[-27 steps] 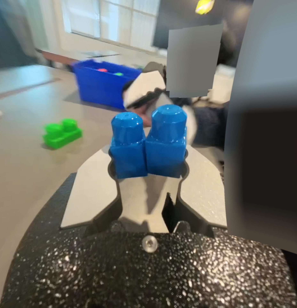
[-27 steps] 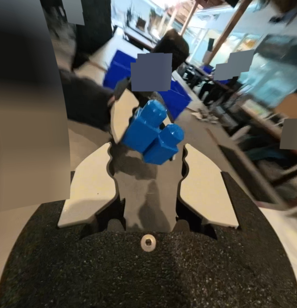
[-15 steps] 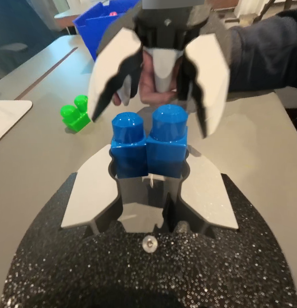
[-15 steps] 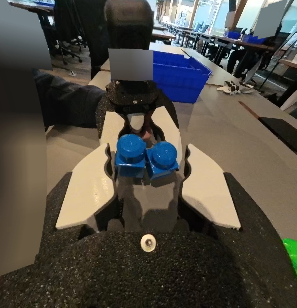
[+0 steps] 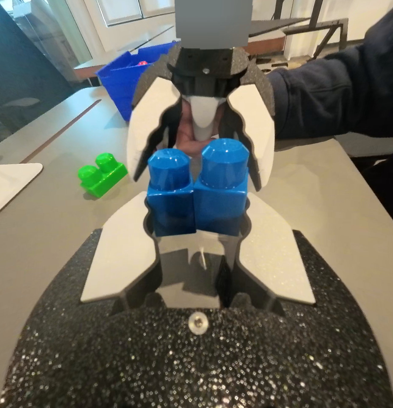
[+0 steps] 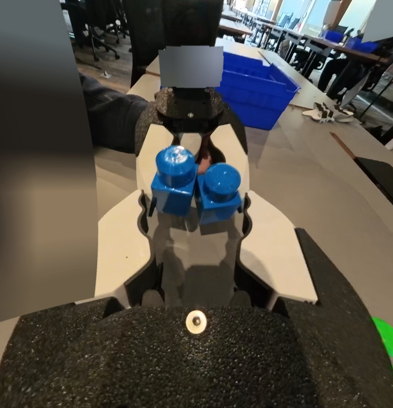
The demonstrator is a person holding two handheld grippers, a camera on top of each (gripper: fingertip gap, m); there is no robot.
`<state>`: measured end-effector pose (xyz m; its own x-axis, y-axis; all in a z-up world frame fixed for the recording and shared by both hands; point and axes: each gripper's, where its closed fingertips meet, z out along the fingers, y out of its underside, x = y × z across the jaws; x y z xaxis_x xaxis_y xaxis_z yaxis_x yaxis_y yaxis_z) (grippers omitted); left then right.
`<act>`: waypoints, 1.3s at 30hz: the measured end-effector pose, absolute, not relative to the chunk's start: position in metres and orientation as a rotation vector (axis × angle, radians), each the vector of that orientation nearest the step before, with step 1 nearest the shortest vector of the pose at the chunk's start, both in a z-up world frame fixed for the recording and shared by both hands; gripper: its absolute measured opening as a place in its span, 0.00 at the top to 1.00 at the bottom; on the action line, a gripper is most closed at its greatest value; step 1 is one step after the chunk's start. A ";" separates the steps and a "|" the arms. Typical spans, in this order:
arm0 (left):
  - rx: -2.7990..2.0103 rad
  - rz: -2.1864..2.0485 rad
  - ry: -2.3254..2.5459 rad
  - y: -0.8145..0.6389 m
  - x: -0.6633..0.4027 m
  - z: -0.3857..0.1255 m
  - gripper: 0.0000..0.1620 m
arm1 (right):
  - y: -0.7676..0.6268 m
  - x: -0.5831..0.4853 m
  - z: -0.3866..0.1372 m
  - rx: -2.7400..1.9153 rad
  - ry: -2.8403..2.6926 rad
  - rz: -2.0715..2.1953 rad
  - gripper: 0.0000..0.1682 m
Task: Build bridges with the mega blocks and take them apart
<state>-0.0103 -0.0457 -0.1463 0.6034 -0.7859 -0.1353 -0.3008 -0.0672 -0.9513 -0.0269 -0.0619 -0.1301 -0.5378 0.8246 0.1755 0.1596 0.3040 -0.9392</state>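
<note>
On the left of the left wrist view a green block lies loose on the grey table, with a blue bin behind it. At centre the left gripper clamps two blue single-stud blocks side by side, studs up, their row running across the fingers. The right gripper faces it head-on from the far side, fingers spread wide around the pair. In the right wrist view the blocks sit just beyond the right gripper's tips; whether its pads touch them is unclear. It seems nearer the taller block, probably to pull it.
</note>
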 end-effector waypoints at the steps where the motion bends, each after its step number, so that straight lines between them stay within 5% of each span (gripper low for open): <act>1: -1.637 -0.515 0.911 -0.046 -0.011 -0.144 0.53 | -0.062 -0.027 -0.131 -0.873 -1.909 1.254 0.52; 39: -1.768 -0.593 0.887 -0.044 -0.015 -0.163 0.50 | -0.058 -0.034 -0.137 -0.915 -1.853 1.313 0.62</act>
